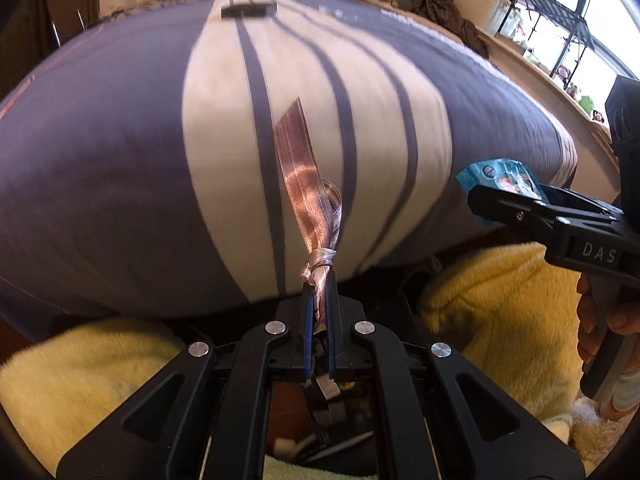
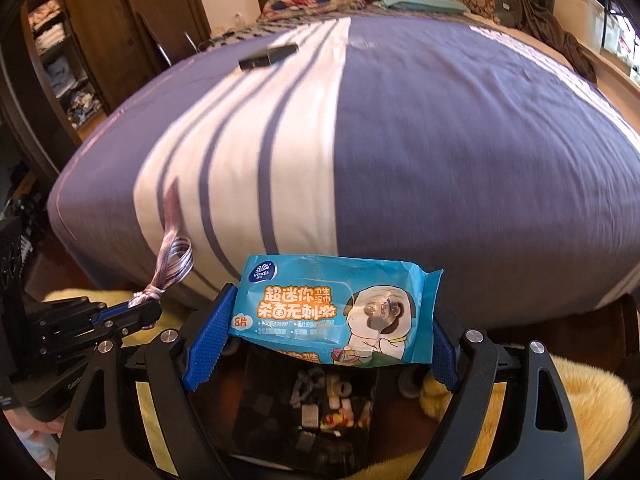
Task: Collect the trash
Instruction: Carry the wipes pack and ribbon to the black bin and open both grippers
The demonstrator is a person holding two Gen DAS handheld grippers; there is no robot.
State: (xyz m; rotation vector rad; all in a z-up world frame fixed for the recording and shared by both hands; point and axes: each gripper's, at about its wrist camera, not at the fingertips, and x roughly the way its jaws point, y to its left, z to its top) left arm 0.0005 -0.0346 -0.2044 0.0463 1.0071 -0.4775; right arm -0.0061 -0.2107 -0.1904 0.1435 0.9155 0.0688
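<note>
Left gripper [image 1: 318,280], low centre of its own view: clenched tight on pink ribbon [image 1: 298,168], loop trailing up over striped bedspread [image 1: 120,160]. Right gripper [image 2: 320,320], low centre of its view: spread wide, grasping blue wipes pack [image 2: 336,312] by both ends; "vinda", "8", "OPEN" readable.

the blue wipes packet [image 2: 336,312] carries most of the readable print. in its upper left corner a dark blue oval badge reads "vinda". right of the badge, large orange characters in two rows read "超迷你" and "杀菌无刺激", with smaller "卫生湿巾" beside the first row. below the badge, at the packet's left edge, stands "8片". on the clear sticker right of the orange rows, "open" runs vertically. the finer lines beneath are too small to read. in the left wrist view, the right gripper [image 1: 520,200] bears the raised letters "das" on its black body.
</note>
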